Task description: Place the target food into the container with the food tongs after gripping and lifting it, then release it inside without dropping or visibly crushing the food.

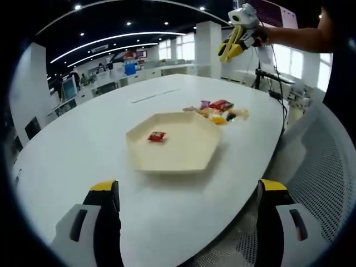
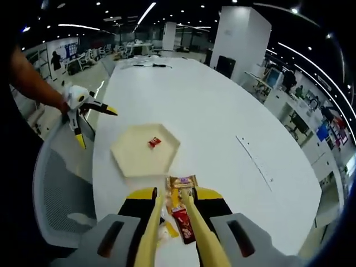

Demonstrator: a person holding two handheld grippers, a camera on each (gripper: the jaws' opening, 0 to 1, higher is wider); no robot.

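A cream hexagonal tray (image 1: 183,158) lies on the white table (image 1: 83,139) with one small red packet (image 1: 157,136) in it. A heap of wrapped snacks (image 1: 219,110) sits just beyond the tray. My left gripper (image 1: 188,186) is open and empty, held back from the tray's near edge. My right gripper (image 2: 175,193) is shut on the yellow food tongs (image 2: 153,222), whose tips stand apart above the snacks. A brown packet (image 2: 182,181) lies at the tips and a red packet (image 2: 183,222) lies between the arms. The tray (image 2: 130,158) lies past them.
A grey mesh chair (image 1: 325,167) stands at the table's edge beside the tray, also the chair (image 2: 55,183). A person's hand holds the left gripper (image 2: 98,129) over that chair. The right gripper (image 1: 233,41) hangs high above the snacks. Office desks lie beyond.
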